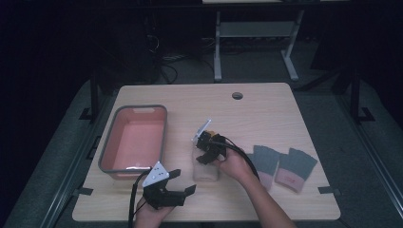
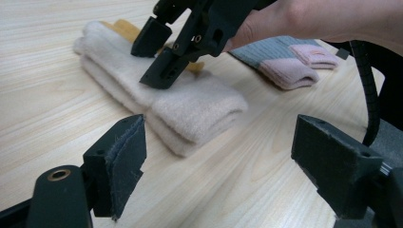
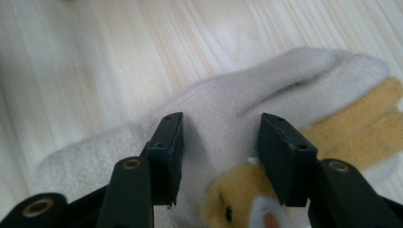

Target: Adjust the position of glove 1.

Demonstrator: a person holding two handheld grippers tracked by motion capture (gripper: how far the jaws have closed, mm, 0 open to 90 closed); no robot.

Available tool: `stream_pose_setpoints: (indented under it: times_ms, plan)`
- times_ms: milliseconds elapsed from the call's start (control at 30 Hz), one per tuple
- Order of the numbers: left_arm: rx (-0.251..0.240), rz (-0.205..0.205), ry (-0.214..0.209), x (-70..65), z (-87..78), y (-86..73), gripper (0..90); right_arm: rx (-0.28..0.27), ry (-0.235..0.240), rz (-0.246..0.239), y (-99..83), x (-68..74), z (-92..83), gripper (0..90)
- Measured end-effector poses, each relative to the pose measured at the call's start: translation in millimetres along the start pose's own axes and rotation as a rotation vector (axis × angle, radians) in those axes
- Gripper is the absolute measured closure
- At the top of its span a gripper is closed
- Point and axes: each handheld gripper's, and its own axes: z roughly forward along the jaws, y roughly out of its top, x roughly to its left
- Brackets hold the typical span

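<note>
— Right then, where lies the cream sock (image 2: pixel 190 102)?
— Folded flat on the wooden table (image 1: pixel 266 109), mid-front, with yellow patches at one end; right of the pink basin (image 1: pixel 135 137), left of the grey-and-pink socks (image 1: pixel 283 164).
— And the right gripper (image 1: pixel 207 151)?
— Down over the cream sock, jaws parted, tips at the fabric, not closed on it.
— The left gripper (image 1: pixel 183 183)?
— Near the front edge, just beside the basin's corner, jaws spread wide, holding nothing, pointed toward the cream sock.
</note>
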Motion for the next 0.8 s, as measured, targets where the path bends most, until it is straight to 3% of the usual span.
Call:
stream_pose_setpoints:
  times_ms: [433, 500, 567, 700, 767, 800]
  plan:
    - [0.041, 0.014, -0.026, -5.0, 10.1, 1.1, 19.5, -0.01, -0.016, 0.078, -33.7, -6.3, -17.3, 50.2]
    - [0.041, -0.011, -0.047, -5.8, 12.1, 3.5, 19.5, -0.011, -0.006, 0.096, -34.7, -6.5, -17.7, 44.5]
    - [0.047, -0.03, -0.05, -7.0, 14.7, 7.9, 19.6, -0.007, 0.005, 0.178, -34.8, -5.8, -17.3, 37.7]
    - [0.067, -0.045, -0.057, -5.5, 18.8, 15.7, 19.6, -0.01, 0.014, 0.179, -34.2, -5.2, -18.2, 34.5]
    - [0.08, -0.037, -0.055, -4.0, 22.1, 19.4, 20.5, -0.046, 0.006, 0.189, -34.3, -6.2, -23.8, 34.9]
    - [0.079, -0.04, -0.057, -3.5, 23.7, 20.7, 22.0, -0.093, -0.002, 0.218, -35.6, -6.2, -30.5, 34.9]
